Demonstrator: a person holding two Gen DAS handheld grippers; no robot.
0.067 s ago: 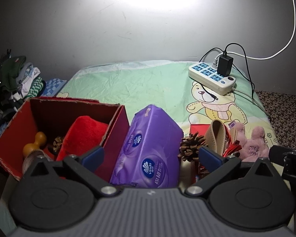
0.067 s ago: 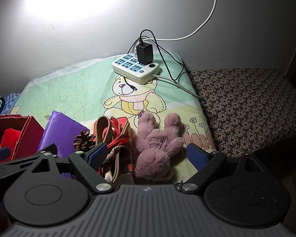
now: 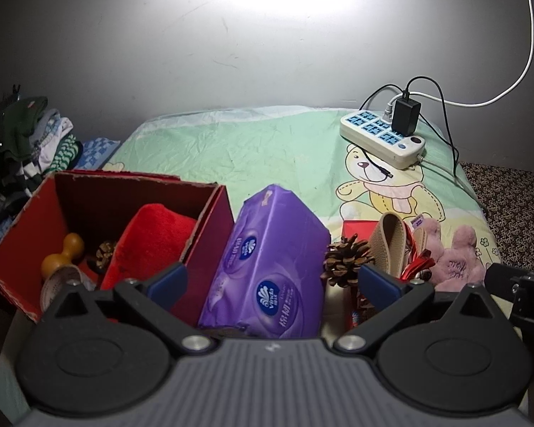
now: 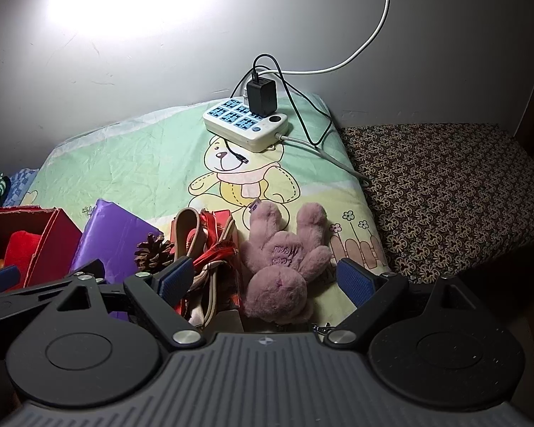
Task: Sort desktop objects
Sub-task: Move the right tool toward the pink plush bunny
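A purple tissue pack (image 3: 267,267) lies between the fingers of my open left gripper (image 3: 272,283), next to a red cardboard box (image 3: 28,220) that holds a red cloth (image 3: 149,235), a wooden stamp (image 3: 62,258) and a small pine cone (image 3: 105,251). A larger pine cone (image 3: 345,259) sits right of the pack. My open right gripper (image 4: 265,279) frames a pink plush rabbit (image 4: 284,263). A tan strap with red ribbon (image 4: 210,249) lies on a red packet, left of the rabbit.
A white power strip (image 4: 245,124) with a black charger and cables sits at the back of the green bear-print cloth (image 3: 231,149). Folded clothes (image 3: 28,135) are stacked at far left. A brown patterned surface (image 4: 445,185) lies to the right.
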